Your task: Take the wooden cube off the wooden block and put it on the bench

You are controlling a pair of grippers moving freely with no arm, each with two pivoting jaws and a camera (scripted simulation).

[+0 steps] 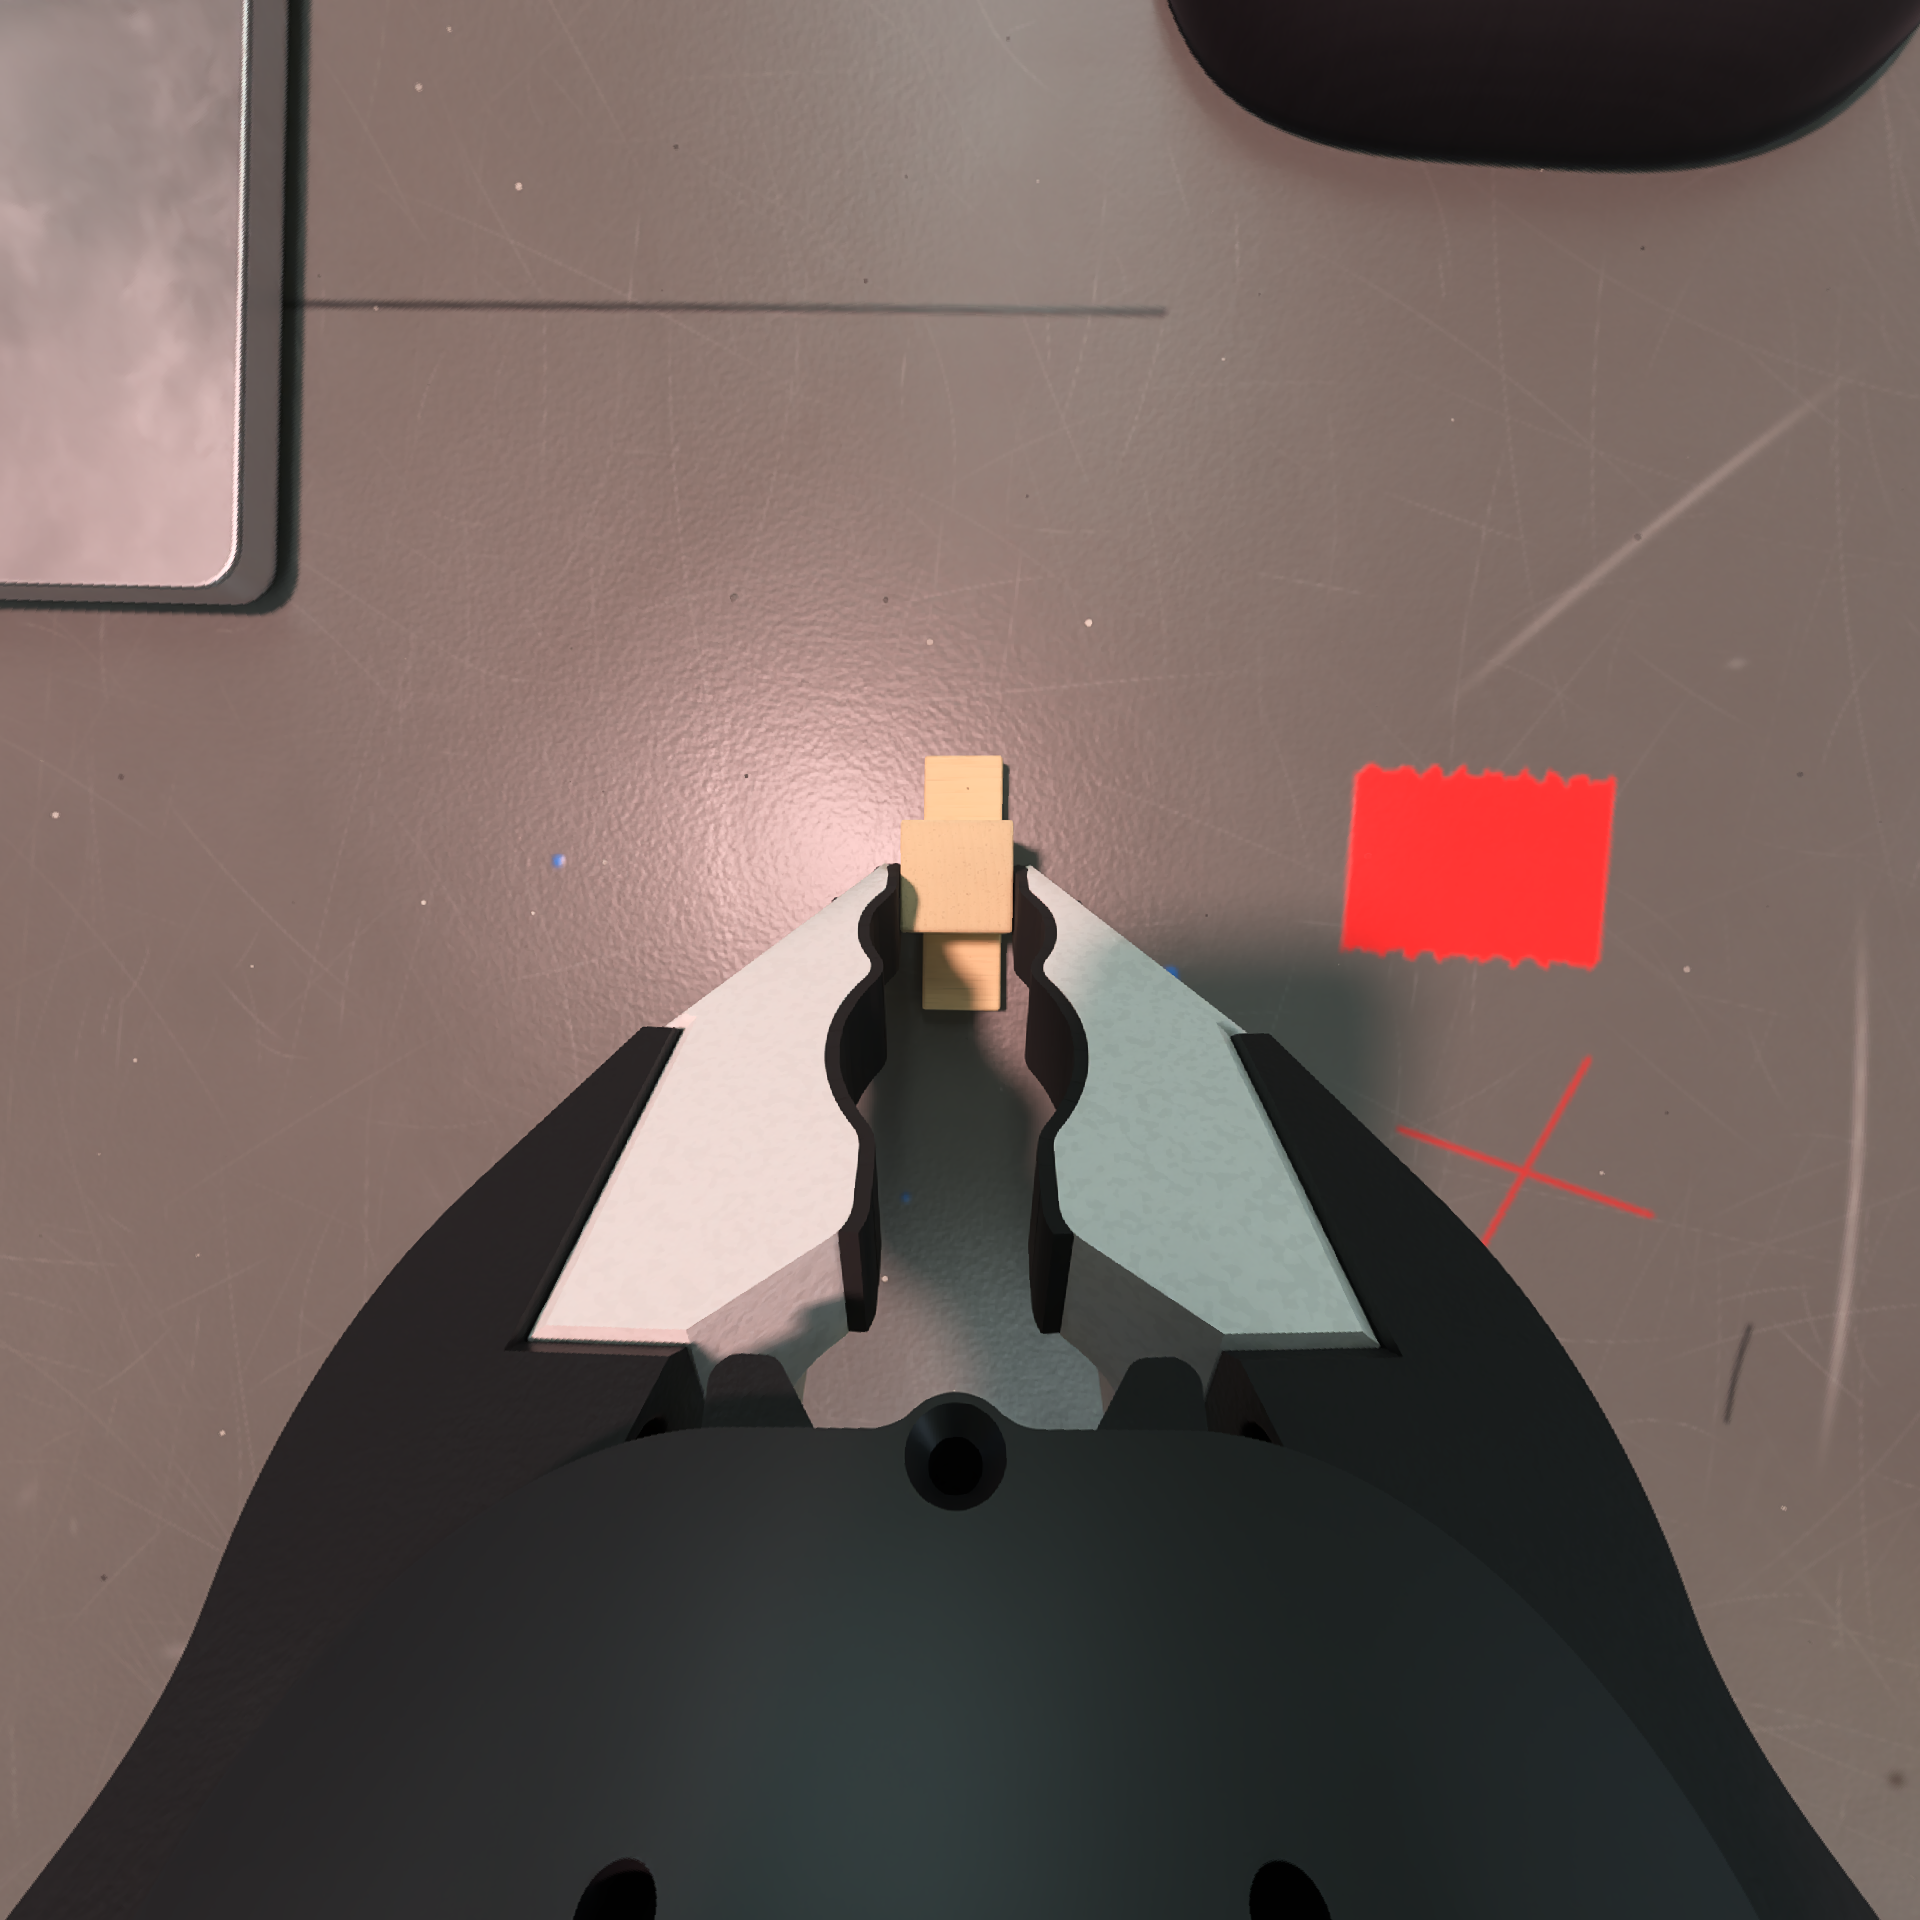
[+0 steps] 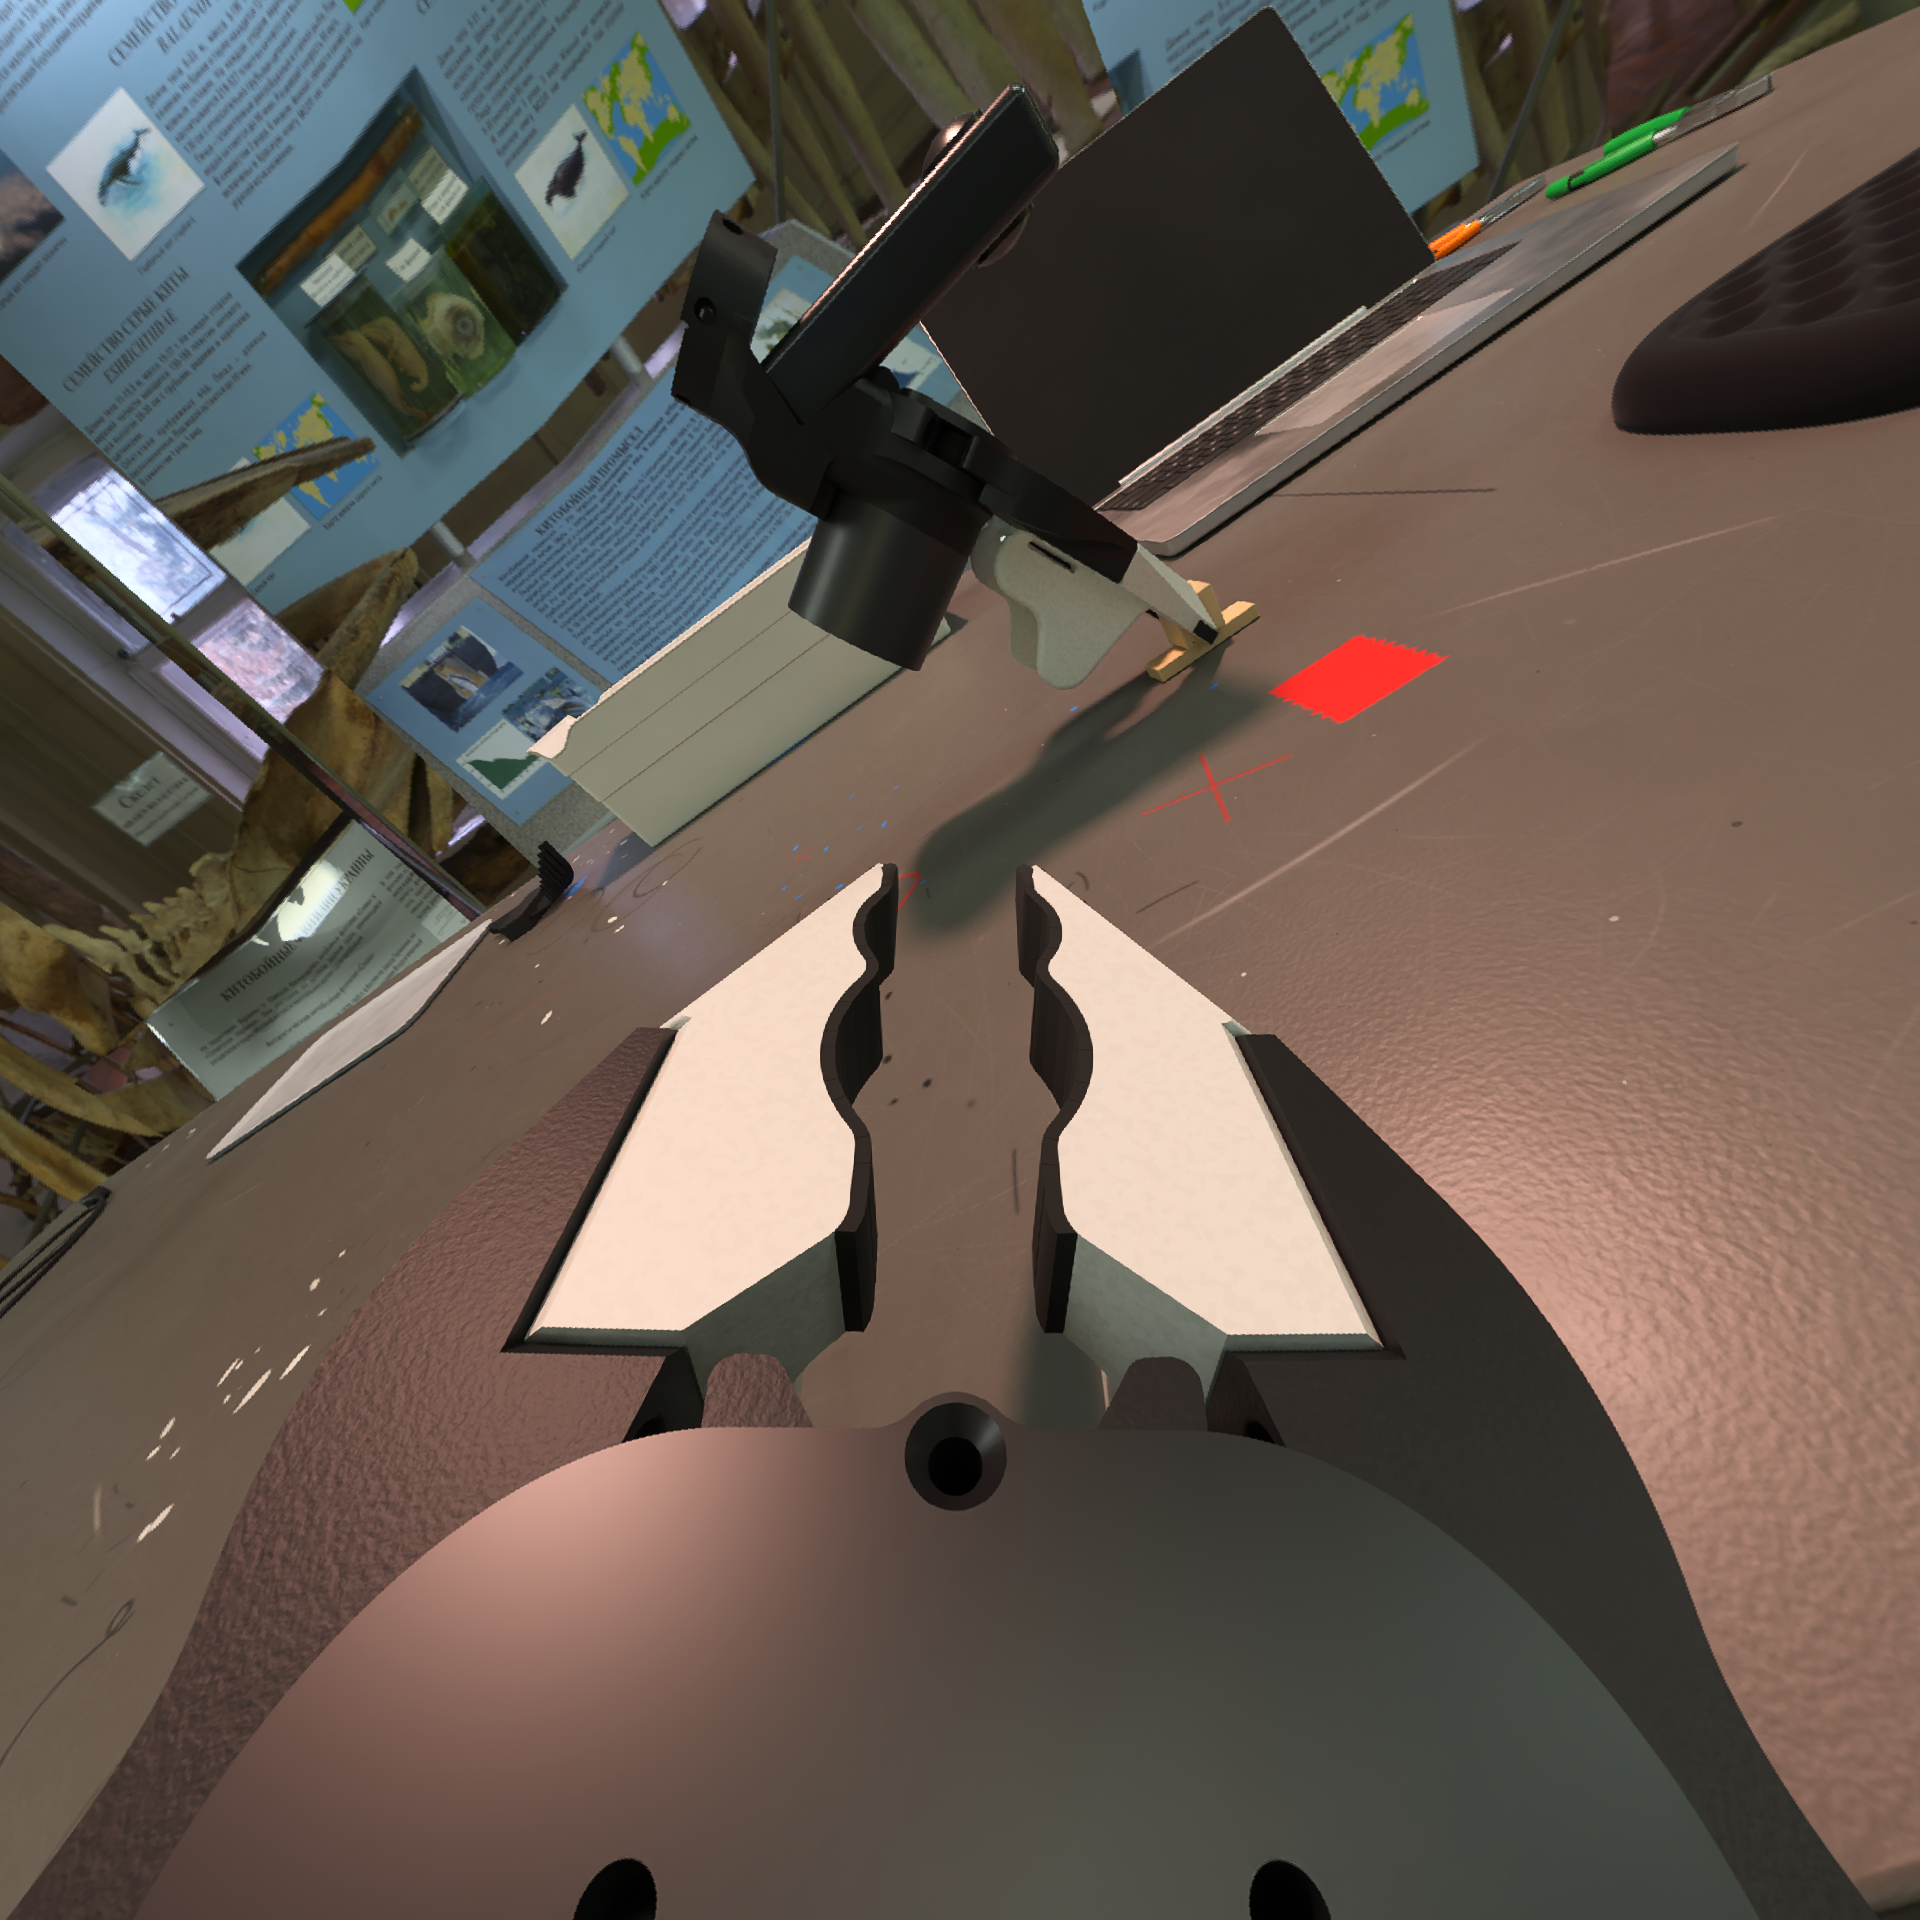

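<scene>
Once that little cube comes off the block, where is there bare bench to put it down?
Bare bench lies between the grey pad and the wooden block, and ahead up to the dark rest. Crowded: beside the wooden cube, where the left hand-held gripper, red patch and red cross sit.

I counted two grippers: my left gripper [image 1: 956, 883] and my right gripper [image 2: 956, 883], each with two fingers. On the table [image 1: 1143, 520] I saw one wooden cube [image 1: 956, 875] and one wooden block [image 1: 964, 971] under it. There was one red patch [image 1: 1477, 867] and one thin red cross [image 1: 1525, 1172]. I made out one laptop [image 2: 1351, 312], one dark padded rest [image 2: 1787, 322], one green pen [image 2: 1621, 145] and one orange pen [image 2: 1455, 241].
</scene>
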